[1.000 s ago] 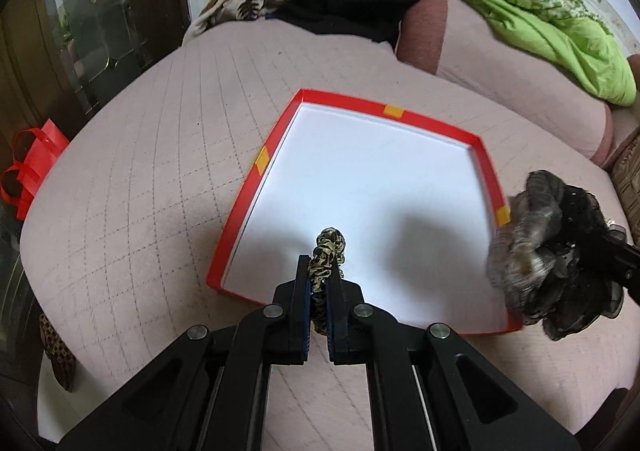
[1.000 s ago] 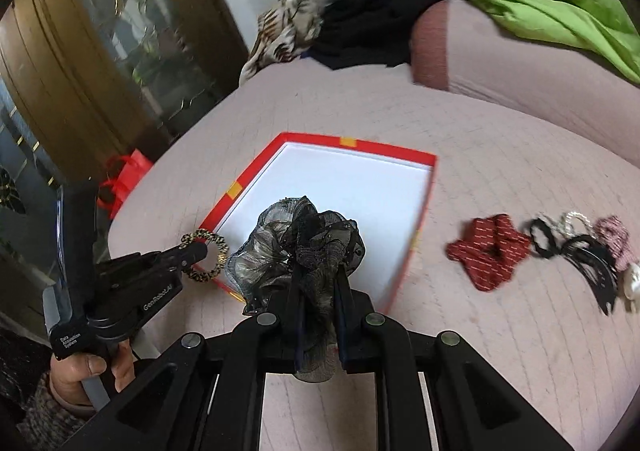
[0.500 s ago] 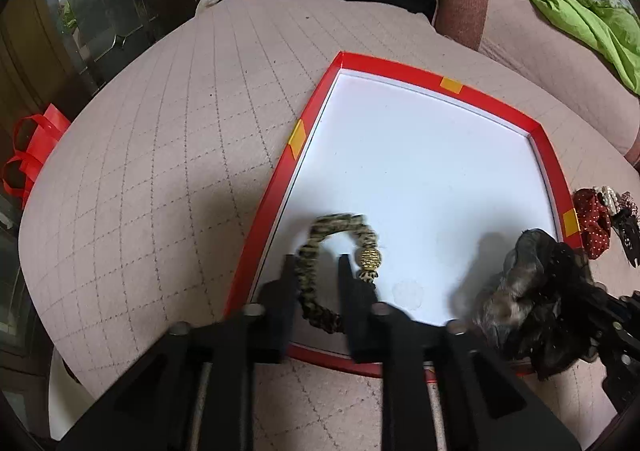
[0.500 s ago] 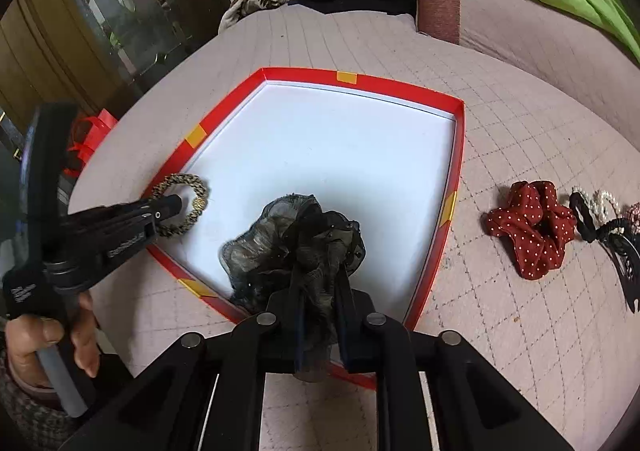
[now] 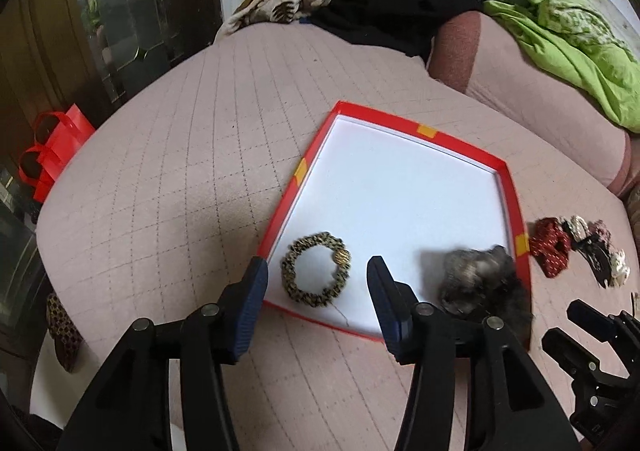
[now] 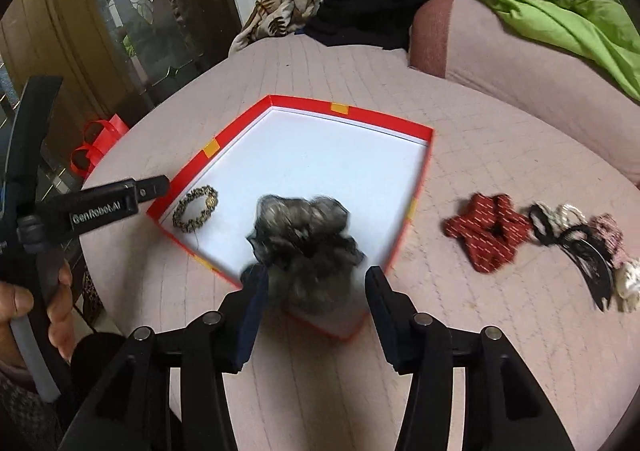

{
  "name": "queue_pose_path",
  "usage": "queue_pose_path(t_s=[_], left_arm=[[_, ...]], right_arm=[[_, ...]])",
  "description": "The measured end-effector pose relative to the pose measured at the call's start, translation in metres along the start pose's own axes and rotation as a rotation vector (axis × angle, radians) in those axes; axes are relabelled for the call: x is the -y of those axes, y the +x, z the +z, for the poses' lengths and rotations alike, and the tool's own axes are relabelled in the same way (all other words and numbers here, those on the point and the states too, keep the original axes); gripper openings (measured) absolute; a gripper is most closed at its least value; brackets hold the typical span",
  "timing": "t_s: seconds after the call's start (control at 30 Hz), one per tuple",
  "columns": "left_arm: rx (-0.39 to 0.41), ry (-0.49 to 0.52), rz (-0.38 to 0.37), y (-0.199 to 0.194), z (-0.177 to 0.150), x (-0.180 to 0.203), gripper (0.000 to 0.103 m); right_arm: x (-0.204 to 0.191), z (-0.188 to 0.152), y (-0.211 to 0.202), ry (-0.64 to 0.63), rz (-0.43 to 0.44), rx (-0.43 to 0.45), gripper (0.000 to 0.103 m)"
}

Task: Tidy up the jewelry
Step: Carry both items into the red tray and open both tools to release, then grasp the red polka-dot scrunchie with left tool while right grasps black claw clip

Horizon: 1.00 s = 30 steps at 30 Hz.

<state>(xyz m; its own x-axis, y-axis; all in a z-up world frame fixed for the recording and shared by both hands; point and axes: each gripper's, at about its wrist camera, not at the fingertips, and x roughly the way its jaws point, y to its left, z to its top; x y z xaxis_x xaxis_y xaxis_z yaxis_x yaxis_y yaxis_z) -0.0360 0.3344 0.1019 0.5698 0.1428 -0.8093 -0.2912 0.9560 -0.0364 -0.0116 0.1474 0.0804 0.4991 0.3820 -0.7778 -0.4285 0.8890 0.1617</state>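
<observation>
A leopard-print scrunchie [image 5: 290, 271] with a gold bead lies flat in the near left corner of the red box [image 5: 460, 143], on its white floor. My left gripper [image 5: 316, 265] hovers just in front of it, jaws opening and touching nothing. A black lace scrunchie [image 6: 304, 243], blurred, rests over the box's near right corner. My right gripper [image 6: 315, 275] is right behind it, jaws opening wide. The lace brushes the left pad only. In the right wrist view the left gripper [image 6: 160, 185] reaches toward the box rim [image 6: 360, 115].
A red dotted scrunchie [image 6: 488, 231] and several other hair pieces [image 6: 576, 235] lie on the pink quilted surface to the right of the box. A red bag [image 5: 52, 147] sits off the left edge. A green cloth [image 5: 568, 47] covers the sofa behind. A hand [image 6: 24, 315] holds the left gripper.
Both grippers went from shut to wide apart. The leopard scrunchie was let go and lies in the box. The black lace scrunchie was released at the box's near right corner.
</observation>
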Motion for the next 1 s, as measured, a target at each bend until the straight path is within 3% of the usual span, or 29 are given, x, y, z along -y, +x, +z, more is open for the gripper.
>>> queue_pose_path(t_s=[0.37,0.73,1.0], left_arm=[[0.026,0.149,-0.047,-0.037,-0.02,0.07,0.052],[0.0,0.328,-0.16,-0.054,-0.057,0.176,0.052],[-0.01,0.434,-0.185,-0.054,-0.069,0.228,0.052]], right_arm=[[0.077,-0.064,-0.056,0.143,-0.084,0.002,0.057],[0.146,-0.124,-0.113,0.235,-0.302,0.063,0.062],[0.203,-0.153,-0.133,0.356,-0.379,0.07,0.063]])
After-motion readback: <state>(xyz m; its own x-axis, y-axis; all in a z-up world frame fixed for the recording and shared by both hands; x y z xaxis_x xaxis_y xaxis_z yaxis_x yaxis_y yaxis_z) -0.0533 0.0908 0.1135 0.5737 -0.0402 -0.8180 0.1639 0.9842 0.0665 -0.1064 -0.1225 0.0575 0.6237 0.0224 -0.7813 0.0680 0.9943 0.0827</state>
